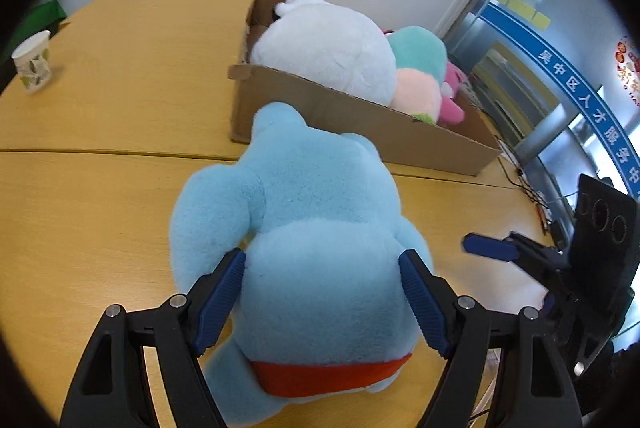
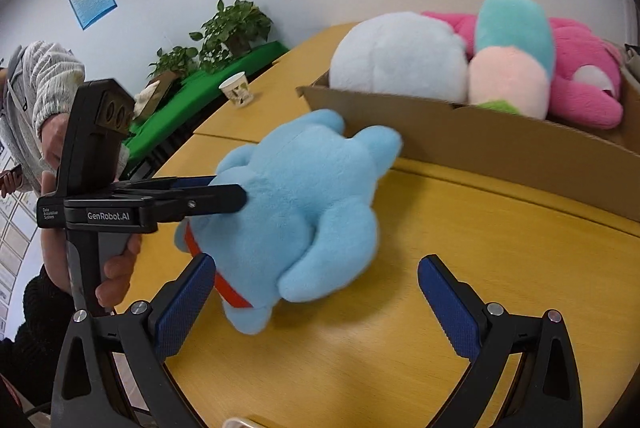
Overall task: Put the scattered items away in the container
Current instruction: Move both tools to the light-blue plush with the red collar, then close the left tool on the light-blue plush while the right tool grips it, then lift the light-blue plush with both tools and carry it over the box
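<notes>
A light blue plush toy with a red band (image 1: 316,228) lies on the wooden table, its head near the cardboard box (image 1: 360,123). My left gripper (image 1: 324,292) has its blue pads pressed into both sides of the toy's body. The same toy (image 2: 304,203) shows in the right wrist view, with the left gripper (image 2: 224,191) clamped on it from the left. My right gripper (image 2: 316,304) is open and empty, just in front of the toy. The box (image 2: 500,143) holds a white plush (image 2: 400,59), a teal and peach plush (image 2: 512,59) and a pink plush (image 2: 580,75).
A paper cup (image 1: 34,61) stands at the table's far left and also shows in the right wrist view (image 2: 238,89). Potted plants (image 2: 232,27) on a green surface stand beyond the table edge. A person in a grey sweater (image 2: 36,99) is at the left. Cables (image 1: 524,179) lie past the box.
</notes>
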